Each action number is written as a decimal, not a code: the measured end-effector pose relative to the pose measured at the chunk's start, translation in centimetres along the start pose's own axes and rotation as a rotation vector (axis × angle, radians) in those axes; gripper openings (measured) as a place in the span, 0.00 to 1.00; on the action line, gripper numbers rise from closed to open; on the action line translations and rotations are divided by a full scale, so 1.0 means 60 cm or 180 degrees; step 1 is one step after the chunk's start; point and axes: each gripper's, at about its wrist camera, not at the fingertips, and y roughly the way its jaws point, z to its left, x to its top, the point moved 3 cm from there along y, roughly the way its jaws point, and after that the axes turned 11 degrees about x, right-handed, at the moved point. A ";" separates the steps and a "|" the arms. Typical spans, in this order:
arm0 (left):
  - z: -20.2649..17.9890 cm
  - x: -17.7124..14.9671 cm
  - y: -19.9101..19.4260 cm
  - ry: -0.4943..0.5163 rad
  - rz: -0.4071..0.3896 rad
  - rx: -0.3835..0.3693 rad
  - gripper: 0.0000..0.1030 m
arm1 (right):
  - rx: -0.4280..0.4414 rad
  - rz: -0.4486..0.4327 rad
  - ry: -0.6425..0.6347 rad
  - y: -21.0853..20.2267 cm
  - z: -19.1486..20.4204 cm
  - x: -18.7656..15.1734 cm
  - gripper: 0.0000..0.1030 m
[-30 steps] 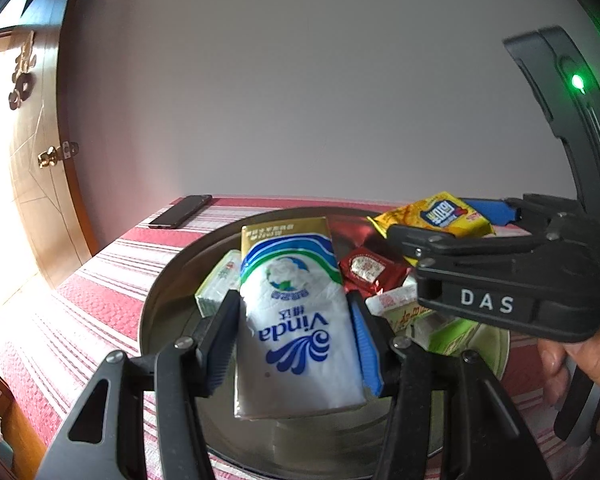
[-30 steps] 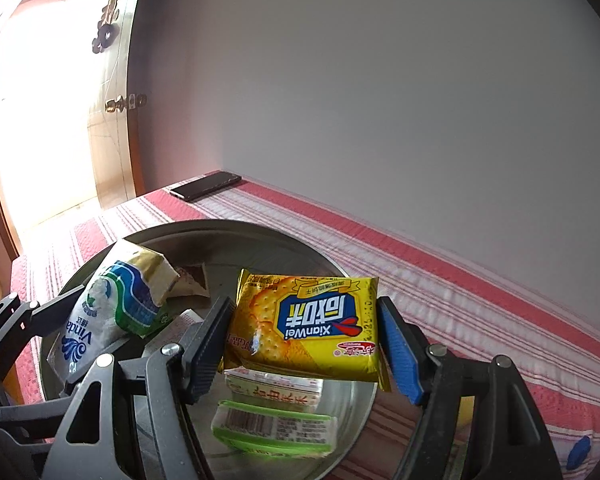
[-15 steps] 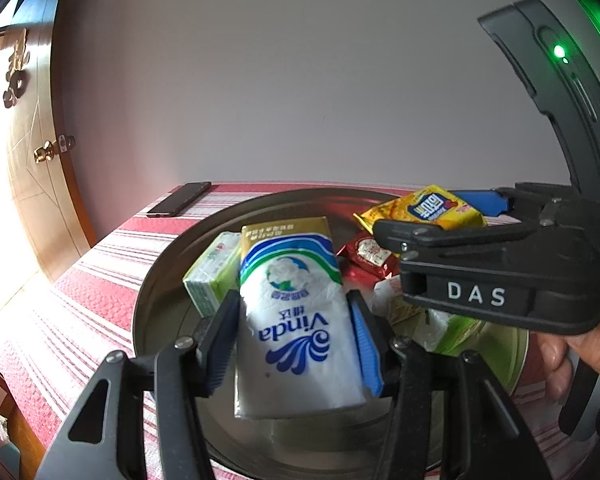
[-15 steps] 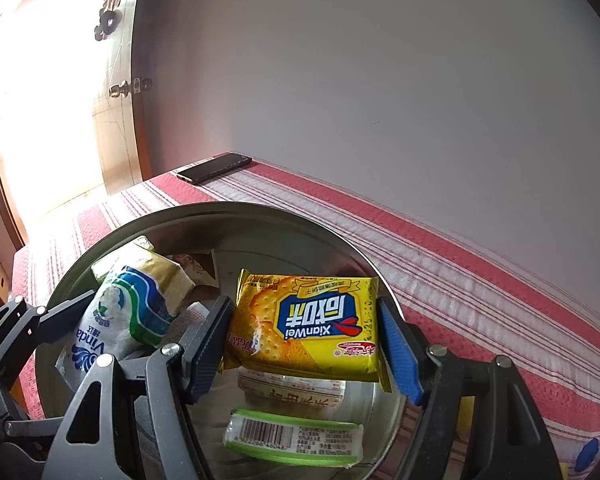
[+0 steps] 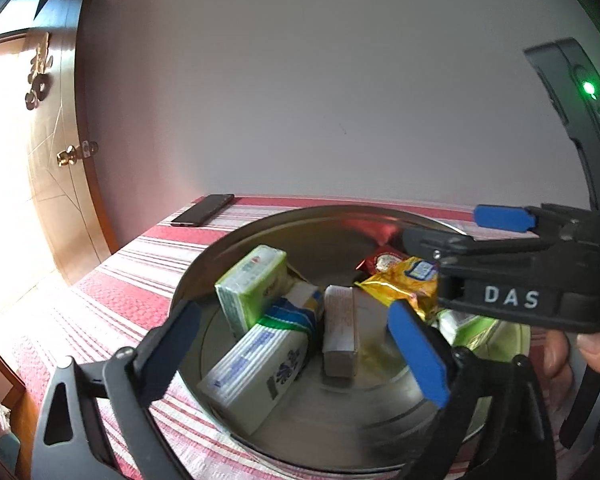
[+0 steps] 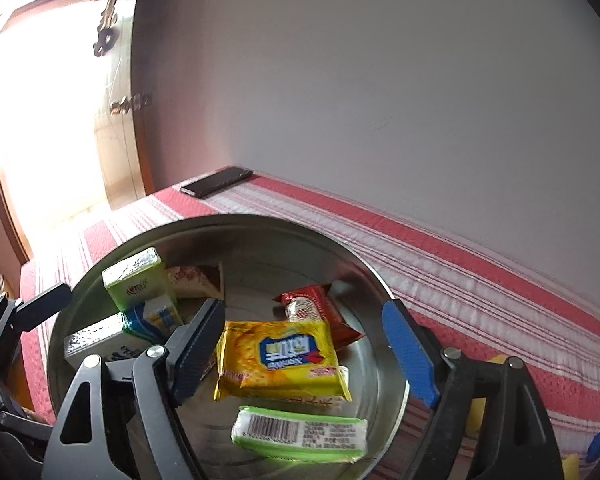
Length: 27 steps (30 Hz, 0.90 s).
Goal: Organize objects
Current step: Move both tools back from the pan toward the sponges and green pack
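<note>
1. Release on the left: left gripper (image 5: 292,312) opening wide at this instant, pads clear on both sides of the white-and-blue soft tissue pack (image 5: 256,372) clamped between them a second ago.
2. Now lying tilted inside the round metal basin (image 5: 300,212), near its front-left wall, leaning on the green rectangular tissue pack (image 5: 252,280) and just beside the white cardboard carton (image 5: 340,328). No longer held by anything.
3. Untouched throughout: black phone (image 5: 202,210) at the far corner of the red-and-white striped cloth (image 5: 140,264), well apart from the basin.
4. Release on the right: right gripper (image 6: 304,312) also opening, jaws apart, nothing pressed between the pads.
5. Dropped from that grip: yellow foil biscuit packet (image 6: 280,360), now flat in the basin below the open jaws, overlapping the red snack sachet (image 6: 316,308) and lying just behind the green-edged wrapped pack with a barcode (image 6: 300,434).
6. Reading for the task: both carried items delivered into the basin together, so this pair counts as sorted; both grippers free for another pick.
7. Probably close to done, judging by the pile in the basin, though a few small yellow and blue bits show at the right edge of the right wrist view, too small to identify.
</note>
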 end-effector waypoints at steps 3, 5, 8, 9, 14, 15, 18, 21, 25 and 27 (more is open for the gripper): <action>-0.006 0.001 -0.011 -0.0014 -0.0025 -0.0007 0.97 | -0.0046 -0.0073 0.0047 -0.016 -0.006 -0.004 0.81; -0.013 0.003 -0.020 -0.0027 -0.0056 -0.0031 0.97 | -0.0067 -0.0133 0.0089 -0.033 -0.014 -0.010 0.81; -0.029 0.006 -0.035 -0.0028 -0.0102 -0.0100 0.98 | -0.0127 -0.0239 0.0164 -0.066 -0.034 -0.020 0.81; -0.036 0.006 -0.039 -0.0013 -0.0115 -0.0128 0.99 | -0.0151 -0.0272 0.0200 -0.078 -0.043 -0.025 0.81; -0.095 0.003 -0.076 0.0166 -0.0206 -0.0280 1.00 | -0.0379 -0.0362 0.0248 -0.139 -0.087 -0.053 0.81; -0.108 0.002 -0.081 0.0205 -0.0209 -0.0316 1.00 | -0.0440 -0.0377 0.0263 -0.150 -0.098 -0.059 0.81; -0.147 0.000 -0.097 0.0337 -0.0234 -0.0407 1.00 | -0.0669 -0.0403 0.0325 -0.187 -0.142 -0.082 0.81; -0.188 -0.003 -0.113 0.0481 -0.0230 -0.0534 1.00 | -0.0836 -0.0377 0.0427 -0.212 -0.181 -0.107 0.81; -0.238 -0.006 -0.130 0.0626 -0.0189 -0.0720 1.00 | -0.0988 -0.0313 0.0554 -0.239 -0.230 -0.140 0.81; -0.258 -0.006 -0.127 0.0692 -0.0152 -0.0783 1.00 | -0.1034 -0.0273 0.0616 -0.249 -0.252 -0.154 0.81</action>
